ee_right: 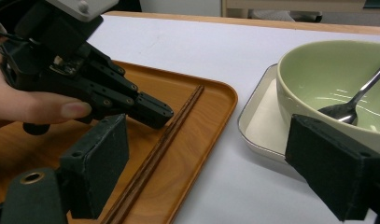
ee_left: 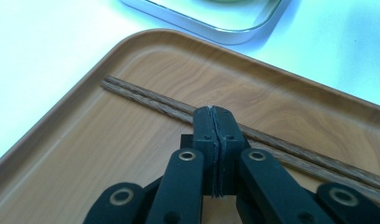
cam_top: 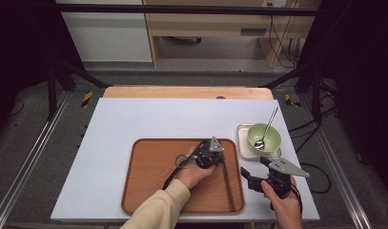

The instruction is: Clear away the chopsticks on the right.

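dark floor and black frame rails surround a white counter [cam_top: 134,119] with a wooden edge at its far side. on the counter's near half lies a brown wooden tray [cam_top: 148,171], and along the tray's right rim lies a pair of dark wooden chopsticks [cam_top: 227,183], side by side, running from near to far. the left hand-held gripper [cam_top: 219,153] sits over the far right part of the tray, held by a hand [cam_top: 194,172] in a cream sleeve; its jaws are pressed together with nothing between the pads. in the left gripper view the closed tips [ee_left: 214,112] sit right at the chopsticks [ee_left: 150,100], which pass behind them; whether the tips touch the sticks i cannot tell. in the right gripper view the same left hand-held gripper [ee_right: 157,114] points its closed tips down beside the chopsticks [ee_right: 173,126], just inside the tray's rim [ee_right: 225,100].

the right hand-held gripper [cam_top: 251,175] rests off the tray, over the counter near its front right corner, with jaws spread wide and empty; its two black pads [ee_right: 101,163] stand well apart in its own view. to the right of the tray, a pale green bowl [cam_top: 270,140] sits in a shallow white square dish [cam_top: 243,143], and a metal spoon [cam_top: 267,129] leans in the bowl with its handle pointing away over the far rim.
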Motion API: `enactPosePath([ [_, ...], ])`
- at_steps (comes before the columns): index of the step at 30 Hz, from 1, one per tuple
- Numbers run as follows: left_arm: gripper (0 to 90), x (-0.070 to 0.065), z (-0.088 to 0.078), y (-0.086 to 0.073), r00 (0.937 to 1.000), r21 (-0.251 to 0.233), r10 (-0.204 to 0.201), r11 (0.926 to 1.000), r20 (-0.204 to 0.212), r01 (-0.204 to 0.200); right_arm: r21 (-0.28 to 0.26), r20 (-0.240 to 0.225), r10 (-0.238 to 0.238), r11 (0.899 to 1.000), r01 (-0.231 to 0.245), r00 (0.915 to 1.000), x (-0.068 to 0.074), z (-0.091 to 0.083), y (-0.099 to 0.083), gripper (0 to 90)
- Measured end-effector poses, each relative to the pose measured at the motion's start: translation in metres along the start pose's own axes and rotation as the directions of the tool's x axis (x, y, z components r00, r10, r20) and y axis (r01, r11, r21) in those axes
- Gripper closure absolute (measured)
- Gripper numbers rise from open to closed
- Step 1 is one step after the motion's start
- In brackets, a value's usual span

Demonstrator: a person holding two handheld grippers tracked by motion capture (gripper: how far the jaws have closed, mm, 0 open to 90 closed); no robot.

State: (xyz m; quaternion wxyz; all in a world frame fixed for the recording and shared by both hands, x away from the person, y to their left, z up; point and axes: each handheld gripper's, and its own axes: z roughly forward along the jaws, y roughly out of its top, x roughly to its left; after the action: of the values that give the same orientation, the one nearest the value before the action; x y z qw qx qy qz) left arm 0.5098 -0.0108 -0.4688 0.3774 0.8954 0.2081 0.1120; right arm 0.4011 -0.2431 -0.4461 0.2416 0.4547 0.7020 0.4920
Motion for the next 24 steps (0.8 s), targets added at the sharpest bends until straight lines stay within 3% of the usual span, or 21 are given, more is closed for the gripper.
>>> enactPosePath([
  [1, 89.1, -0.001, -0.002, 0.0, 0.9999, -0.02, -0.014, 0.9997, 0.002, 0.014, 0.0, 0.0, 0.0, 1.0, 0.0, 1.0, 0.0, 0.0, 0.0, 13.6],
  [4, 89.3, -0.001, -0.012, -0.002, 1.0, -0.027, -0.007, 0.9996, 0.0, 0.007, -0.004, 0.0, -0.006, 1.0, 0.006, 1.0, 0.0, 0.0, 0.0, 13.6],
  [12, 90.0, -0.003, -0.05, -0.022, 0.9981, -0.062, 0.035, 0.9974, -0.05, -0.038, 0.0, 0.006, -0.002, 1.0, 0.002, 1.0, 0.001, 0.0, 0.0, 13.5],
  [16, 90.0, 0.0, -0.074, -0.04, 0.9967, -0.107, 0.004, 0.9942, -0.081, -0.013, 0.003, 0.009, -0.009, 1.0, 0.009, 0.9999, 0.001, 0.001, 0.0, 13.5],
  [20, 89.5, 0.007, -0.102, -0.06, 0.9919, -0.159, -0.031, 0.9871, -0.124, 0.011, 0.001, 0.016, -0.017, 1.0, 0.017, 0.9997, 0.002, 0.001, 0.0, 13.5],
  [21, 88.0, 0.009, -0.111, -0.067, 0.9878, -0.174, -0.039, 0.9847, -0.151, 0.013, 0.0, 0.019, -0.02, 1.0, 0.02, 0.9996, 0.002, 0.001, 0.0, 13.5],
  [24, 76.1, 0.012, -0.13, -0.084, 0.978, -0.209, -0.048, 0.978, -0.203, 0.005, -0.01, 0.025, -0.025, 1.0, 0.025, 0.9994, 0.002, 0.002, 0.0, 13.5],
])
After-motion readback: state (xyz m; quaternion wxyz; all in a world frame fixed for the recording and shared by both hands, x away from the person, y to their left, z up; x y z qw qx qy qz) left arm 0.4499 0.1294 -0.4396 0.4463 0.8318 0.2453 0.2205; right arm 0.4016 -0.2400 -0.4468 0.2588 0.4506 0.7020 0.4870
